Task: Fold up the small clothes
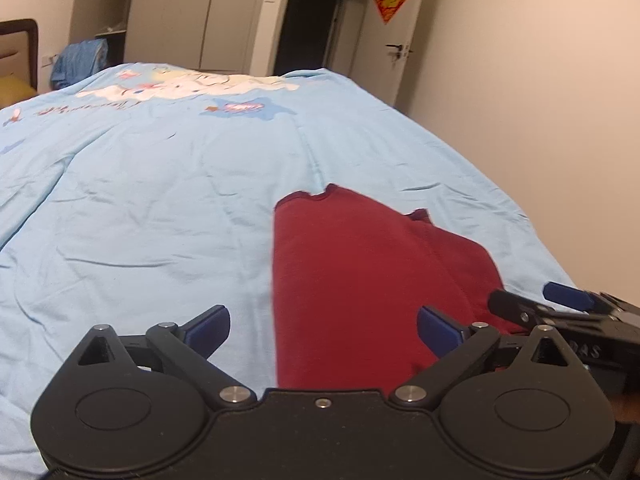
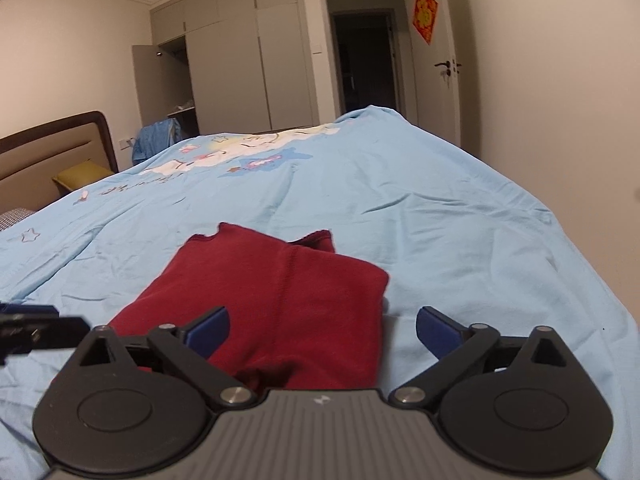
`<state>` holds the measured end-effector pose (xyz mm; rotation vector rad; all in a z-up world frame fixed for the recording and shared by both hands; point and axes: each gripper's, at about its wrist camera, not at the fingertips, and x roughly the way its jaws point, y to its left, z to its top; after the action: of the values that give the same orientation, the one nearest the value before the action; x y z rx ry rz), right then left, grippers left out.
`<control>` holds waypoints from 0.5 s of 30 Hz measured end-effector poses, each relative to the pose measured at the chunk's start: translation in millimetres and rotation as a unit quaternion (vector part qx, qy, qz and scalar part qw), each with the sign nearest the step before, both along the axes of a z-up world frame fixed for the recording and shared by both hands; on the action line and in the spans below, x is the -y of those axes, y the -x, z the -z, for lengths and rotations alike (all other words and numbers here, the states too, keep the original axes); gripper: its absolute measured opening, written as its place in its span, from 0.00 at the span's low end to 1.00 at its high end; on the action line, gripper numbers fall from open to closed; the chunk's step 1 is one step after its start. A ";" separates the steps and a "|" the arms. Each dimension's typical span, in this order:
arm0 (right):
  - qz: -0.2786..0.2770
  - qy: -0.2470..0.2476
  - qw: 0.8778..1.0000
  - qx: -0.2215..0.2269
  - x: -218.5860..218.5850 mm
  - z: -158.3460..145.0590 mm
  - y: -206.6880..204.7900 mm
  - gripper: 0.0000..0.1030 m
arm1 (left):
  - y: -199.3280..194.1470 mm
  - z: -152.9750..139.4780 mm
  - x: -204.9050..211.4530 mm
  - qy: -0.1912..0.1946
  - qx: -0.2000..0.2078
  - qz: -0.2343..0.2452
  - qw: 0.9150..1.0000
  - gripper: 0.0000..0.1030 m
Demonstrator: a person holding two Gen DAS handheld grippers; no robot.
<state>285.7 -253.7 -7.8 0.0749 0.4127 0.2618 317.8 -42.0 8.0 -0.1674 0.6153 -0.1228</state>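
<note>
The left gripper [image 1: 323,330] and right gripper [image 2: 322,330] both hang with fingers spread and empty just above the near edge of the dark red garment [image 2: 276,300], which lies partly folded on the light blue duvet [image 1: 160,208]. If either pinches too deep, it may catch the duvet too, dragging the fold crooked.
</note>
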 end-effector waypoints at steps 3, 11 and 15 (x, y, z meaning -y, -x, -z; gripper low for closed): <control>-0.006 0.009 1.000 -0.001 -9.0 1.3 7.2 1.00 | -2.6 2.6 -5.3 0.008 -0.010 -0.006 1.000 0.99; 0.003 0.032 0.999 -0.012 -16.1 14.3 19.1 1.00 | 0.5 16.2 -4.6 0.005 -0.035 -0.003 0.999 0.99; 0.039 0.036 0.998 -0.029 -9.0 26.1 22.5 1.00 | -0.4 25.9 -4.2 0.001 -0.056 -0.004 0.998 0.99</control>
<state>263.2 -244.7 -33.8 0.0280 0.4755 0.1680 318.1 -37.9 -17.8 -0.1804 0.7261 -0.1063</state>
